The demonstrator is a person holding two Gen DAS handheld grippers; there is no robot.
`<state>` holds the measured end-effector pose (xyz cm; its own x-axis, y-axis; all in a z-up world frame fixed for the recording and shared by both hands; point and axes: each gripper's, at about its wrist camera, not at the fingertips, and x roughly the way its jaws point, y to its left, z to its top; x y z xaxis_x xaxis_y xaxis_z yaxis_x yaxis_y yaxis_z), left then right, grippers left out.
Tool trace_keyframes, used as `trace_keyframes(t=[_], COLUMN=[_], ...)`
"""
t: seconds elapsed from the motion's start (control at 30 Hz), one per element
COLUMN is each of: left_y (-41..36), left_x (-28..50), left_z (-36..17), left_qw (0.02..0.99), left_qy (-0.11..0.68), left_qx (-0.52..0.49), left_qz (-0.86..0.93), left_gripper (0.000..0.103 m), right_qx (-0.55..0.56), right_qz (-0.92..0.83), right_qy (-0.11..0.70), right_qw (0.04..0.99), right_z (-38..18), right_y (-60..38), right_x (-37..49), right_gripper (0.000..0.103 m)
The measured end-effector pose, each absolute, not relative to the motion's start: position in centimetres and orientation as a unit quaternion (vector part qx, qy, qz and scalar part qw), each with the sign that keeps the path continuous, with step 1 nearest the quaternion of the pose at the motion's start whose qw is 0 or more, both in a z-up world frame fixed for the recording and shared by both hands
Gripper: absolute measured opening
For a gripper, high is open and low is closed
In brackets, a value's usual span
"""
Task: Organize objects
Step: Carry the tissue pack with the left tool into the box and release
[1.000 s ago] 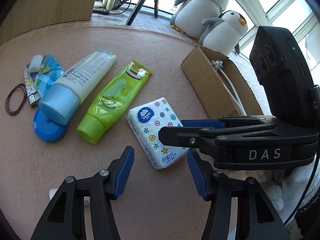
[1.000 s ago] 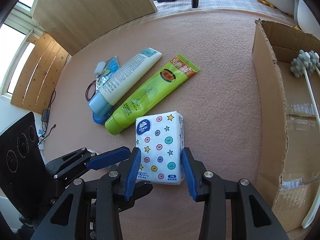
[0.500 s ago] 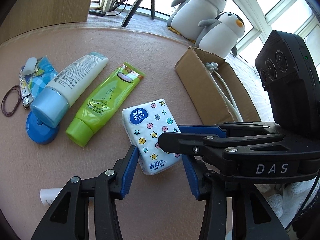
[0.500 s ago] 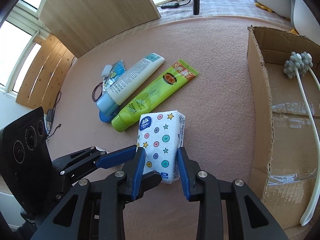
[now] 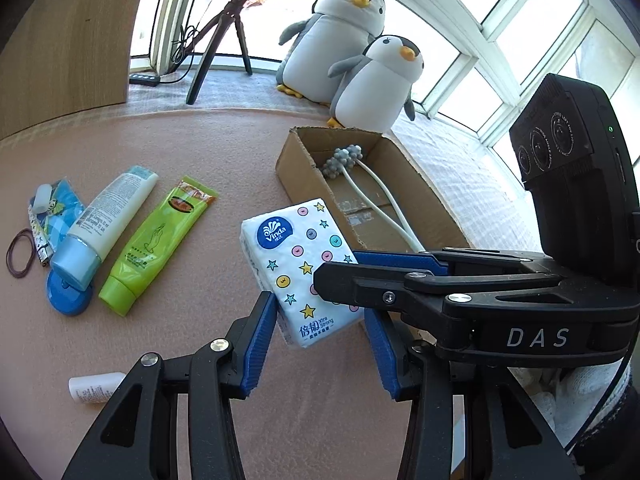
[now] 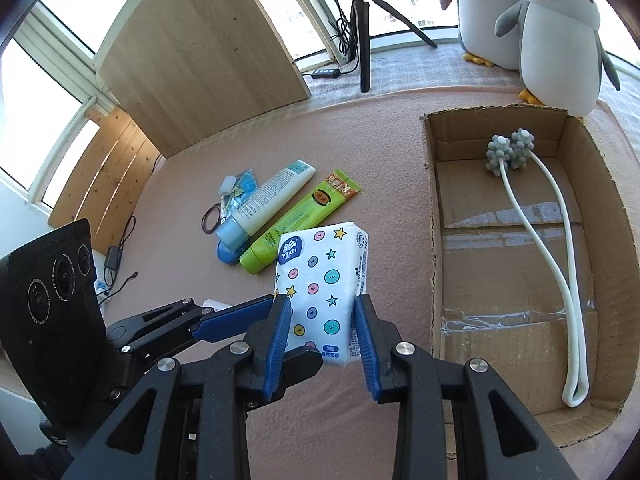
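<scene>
A white tissue pack [image 6: 320, 264] printed with stars and dots hangs tilted above the pink mat, and my right gripper [image 6: 320, 308] is shut on its near end. In the left wrist view the tissue pack [image 5: 296, 256] has my right gripper [image 5: 340, 276] clamped on it from the right. My left gripper [image 5: 320, 344] is open, its blue pads on either side of the pack's near corner; I cannot tell whether they touch it. The left gripper [image 6: 276, 336] reaches in from the left, just under the pack. An open cardboard box [image 6: 432, 200] lies to the right.
A white tube with a blue cap [image 5: 100, 224], a green tube [image 5: 156, 244], a blue disc [image 5: 68, 296], a hair tie [image 5: 20, 252] and a small white bottle [image 5: 96, 388] lie on the mat. A white two-headed massager [image 6: 532, 240] lies in the box. Two plush penguins [image 5: 360, 68] and a tripod [image 5: 212, 48] stand behind.
The right gripper closed on the tissue pack and lifted it off the mat, tilting it toward the box. Both views have risen, and the left gripper's gap narrowed slightly around the pack's corner.
</scene>
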<state>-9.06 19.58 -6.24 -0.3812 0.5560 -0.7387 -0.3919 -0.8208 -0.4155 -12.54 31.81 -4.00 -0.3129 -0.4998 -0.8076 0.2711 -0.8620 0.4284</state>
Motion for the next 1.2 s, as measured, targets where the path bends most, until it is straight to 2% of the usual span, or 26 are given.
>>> trace_keyframes(t=[0.53, 0.87, 0.9, 0.93, 0.97, 1.0, 1.2], left_y=[29.9, 32.2, 32.0, 31.9, 31.6, 31.3, 29.3], left_x=[-7.8, -8.1, -8.1, -8.2, -8.1, -8.0, -8.1], left_z=[-4.8, -5.4, -5.4, -5.4, -5.3, -5.1, -4.6], left_qw=[0.368, 0.381, 0.38, 0.377, 0.372, 0.37, 0.357], left_qy=[-0.041, -0.027, -0.026, -0.025, -0.026, -0.027, -0.029], left_qx=[-0.465, -0.465, -0.466, -0.469, -0.467, -0.463, -0.456], left_qz=[0.804, 0.798, 0.798, 0.798, 0.802, 0.805, 0.815], left_gripper=[0.049, 0.049, 0.055, 0.066, 0.07, 0.075, 0.075], right_qx=[0.507, 0.507, 0.503, 0.502, 0.5, 0.496, 0.49], right_qz=[-0.83, -0.832, -0.836, -0.841, -0.845, -0.849, -0.851], right_qy=[-0.167, -0.171, -0.166, -0.157, -0.15, -0.147, -0.151], right_qw=[0.163, 0.148, 0.142, 0.128, 0.117, 0.111, 0.113], right_z=[-2.9, -3.1, -3.0, -2.9, -2.8, -2.7, -2.3], right_y=[41.5, 43.5, 43.6, 43.6, 43.6, 43.6, 43.2], right_x=[-9.4, -9.1, -9.1, -9.1, -9.1, -9.0, -9.2], right_gripper=[0.03, 0.03, 0.035, 0.041, 0.055, 0.063, 0.064])
